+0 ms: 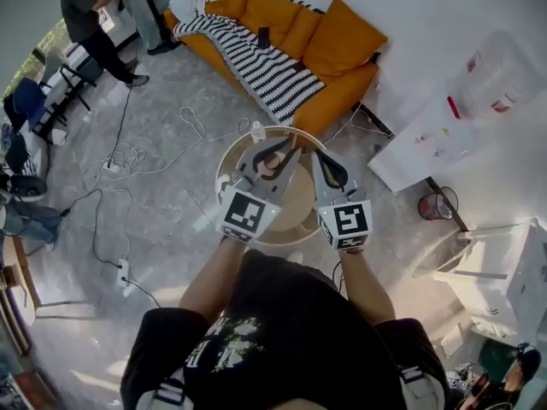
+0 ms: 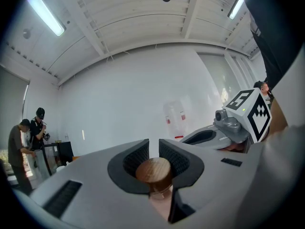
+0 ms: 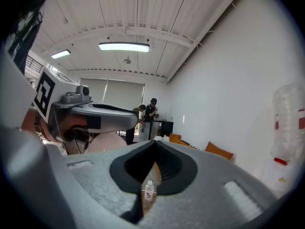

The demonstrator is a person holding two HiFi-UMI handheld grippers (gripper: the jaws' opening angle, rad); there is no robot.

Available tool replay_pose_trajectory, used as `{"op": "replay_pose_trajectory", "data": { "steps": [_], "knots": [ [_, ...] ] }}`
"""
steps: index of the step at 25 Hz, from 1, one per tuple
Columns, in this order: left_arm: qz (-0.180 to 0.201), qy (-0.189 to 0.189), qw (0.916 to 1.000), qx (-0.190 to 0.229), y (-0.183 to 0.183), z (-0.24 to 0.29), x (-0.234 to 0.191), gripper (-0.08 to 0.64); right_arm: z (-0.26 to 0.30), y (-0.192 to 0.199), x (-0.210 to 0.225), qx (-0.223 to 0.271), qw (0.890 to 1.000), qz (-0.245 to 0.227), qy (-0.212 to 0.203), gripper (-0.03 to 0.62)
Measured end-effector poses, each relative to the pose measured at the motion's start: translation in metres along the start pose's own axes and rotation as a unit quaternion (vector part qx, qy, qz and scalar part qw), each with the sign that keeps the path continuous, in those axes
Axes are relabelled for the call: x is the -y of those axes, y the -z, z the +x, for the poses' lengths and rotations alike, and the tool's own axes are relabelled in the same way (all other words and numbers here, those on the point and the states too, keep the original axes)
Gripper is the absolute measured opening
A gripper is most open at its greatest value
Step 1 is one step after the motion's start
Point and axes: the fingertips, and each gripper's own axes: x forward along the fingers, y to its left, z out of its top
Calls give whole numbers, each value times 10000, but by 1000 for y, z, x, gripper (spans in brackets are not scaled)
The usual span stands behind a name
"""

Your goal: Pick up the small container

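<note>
Pickup appears complete: left gripper (image 2: 153,144) pinches the wooden-lidded container (image 2: 153,171) over the table (image 1: 295,199). Right gripper (image 3: 155,144), at its 3 o'clock, is pressed together, empty.

Pretty tight right over the round table (image 1: 295,210): the left gripper (image 1: 272,154) and right gripper (image 1: 318,154) hang side by side with only a slim gap between them, so not much fits through there. The left jaws are plugged by the small container (image 2: 153,171), and the right jaws are pressed together. A little bottle (image 1: 257,131) stands at the table's far rim. The orange sofa (image 1: 282,24) sits just behind that edge, with a white cabinet (image 1: 427,139) off to the right. The left side is open floor, just cables (image 1: 115,162) lying around.
</note>
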Motion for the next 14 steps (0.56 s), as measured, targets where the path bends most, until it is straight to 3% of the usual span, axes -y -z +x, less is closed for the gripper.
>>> {"op": "replay_pose_trajectory", "data": {
  "steps": [8,11,14],
  "knots": [
    [59,27,10000,22,-5,10,10,77,-10,3,12,10,10000,-43,88,-6],
    [293,101,9995,22,-4,13,12,77,-11,3,13,23,9999,-37,101,-6],
    [173,31,9998,-79,-7,12,11,77,-11,1,14,57,9999,-25,110,-6]
  ]
}}
